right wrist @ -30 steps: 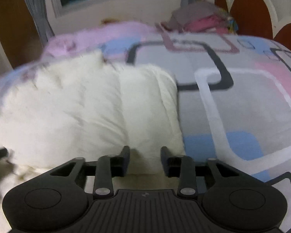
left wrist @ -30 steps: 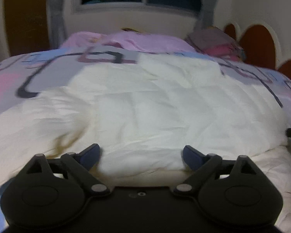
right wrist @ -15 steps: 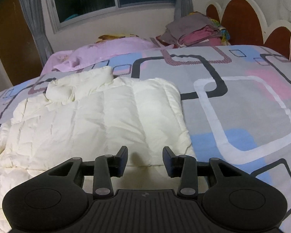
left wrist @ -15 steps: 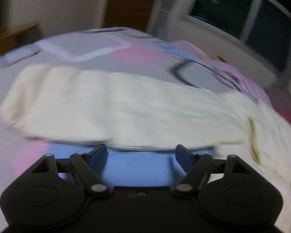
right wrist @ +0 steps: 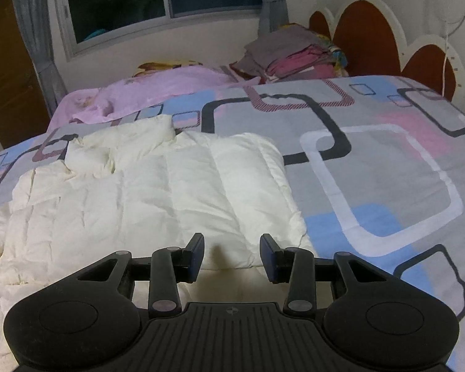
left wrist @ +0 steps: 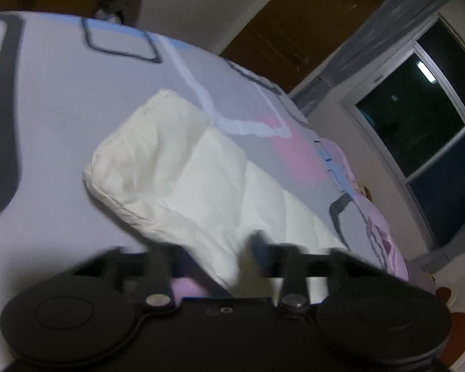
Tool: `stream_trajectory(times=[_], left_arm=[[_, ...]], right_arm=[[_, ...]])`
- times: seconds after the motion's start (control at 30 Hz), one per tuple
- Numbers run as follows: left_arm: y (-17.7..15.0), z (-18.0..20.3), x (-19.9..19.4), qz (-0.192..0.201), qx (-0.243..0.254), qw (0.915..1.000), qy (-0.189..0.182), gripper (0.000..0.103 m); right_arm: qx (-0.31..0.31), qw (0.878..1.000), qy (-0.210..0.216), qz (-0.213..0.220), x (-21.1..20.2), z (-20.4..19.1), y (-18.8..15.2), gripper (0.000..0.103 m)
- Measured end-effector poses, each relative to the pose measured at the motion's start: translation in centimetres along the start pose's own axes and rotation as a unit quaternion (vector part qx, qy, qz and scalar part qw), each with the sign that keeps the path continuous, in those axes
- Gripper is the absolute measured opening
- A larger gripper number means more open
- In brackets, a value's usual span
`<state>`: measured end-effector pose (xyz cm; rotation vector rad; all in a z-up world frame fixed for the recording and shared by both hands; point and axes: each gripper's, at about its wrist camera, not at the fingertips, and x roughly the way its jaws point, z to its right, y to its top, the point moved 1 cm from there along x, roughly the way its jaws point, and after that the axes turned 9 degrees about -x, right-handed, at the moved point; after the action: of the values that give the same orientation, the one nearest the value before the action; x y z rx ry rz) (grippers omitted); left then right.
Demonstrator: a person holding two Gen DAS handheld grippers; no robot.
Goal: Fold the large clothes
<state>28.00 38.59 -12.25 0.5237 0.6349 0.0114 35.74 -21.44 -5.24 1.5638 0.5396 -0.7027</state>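
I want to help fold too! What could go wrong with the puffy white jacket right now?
1. The left gripper is blurred around the jacket's sleeve; it may catch only a thin bit that slips out.
2. The white jacket is puffy, so a folded sleeve might spring back open.
3. The right gripper is open and holds nothing, so pulling the sleeve could drag the whole jacket across the bedspread.

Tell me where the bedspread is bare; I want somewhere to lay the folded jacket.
Bare patterned bedspread lies right of the cream jacket, toward the headboard. The far edge is crowded: pink blanket and clothes stack.
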Motion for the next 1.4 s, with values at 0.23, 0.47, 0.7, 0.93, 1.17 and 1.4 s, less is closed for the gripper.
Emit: stream_trajectory(times=[0.23,0.47,0.7,0.93,1.17,1.4], left_arm=[[-1.9,9.4,-1.9,0.029,0.149,0.9830,-0.103,0.006],[-11.0,21.2,-2.0,-0.040,0.278,0.9373,-0.207,0.006],[-23.5,28.3,1.5,-0.166,0.349,0.8939,-0.227,0.006],[-31.9,31.1,3.6,-0.263,0.385,0.8472,-0.255,0.081],[-28.4,29.5,-1.3,-0.189,0.387,0.8597,-0.275,0.080],[-17.8,23.4,-0.8,-0.092,0.336,0.9229,-0.163,0.071]], right_arm=[[0.007,1.000,-0.005,0.018,-1.3,-0.1,0.9,0.040],[0.009,0.999,0.013,0.028,-1.3,0.2,1.9,0.040],[0.026,0.999,0.032,0.024,-0.2,2.0,2.2,0.040],[0.062,0.996,0.058,0.026,0.0,5.0,2.1,0.040],[0.094,0.987,0.122,0.035,0.7,5.3,2.4,0.084],[0.063,0.977,0.204,0.003,4.8,-0.3,2.7,0.066]])
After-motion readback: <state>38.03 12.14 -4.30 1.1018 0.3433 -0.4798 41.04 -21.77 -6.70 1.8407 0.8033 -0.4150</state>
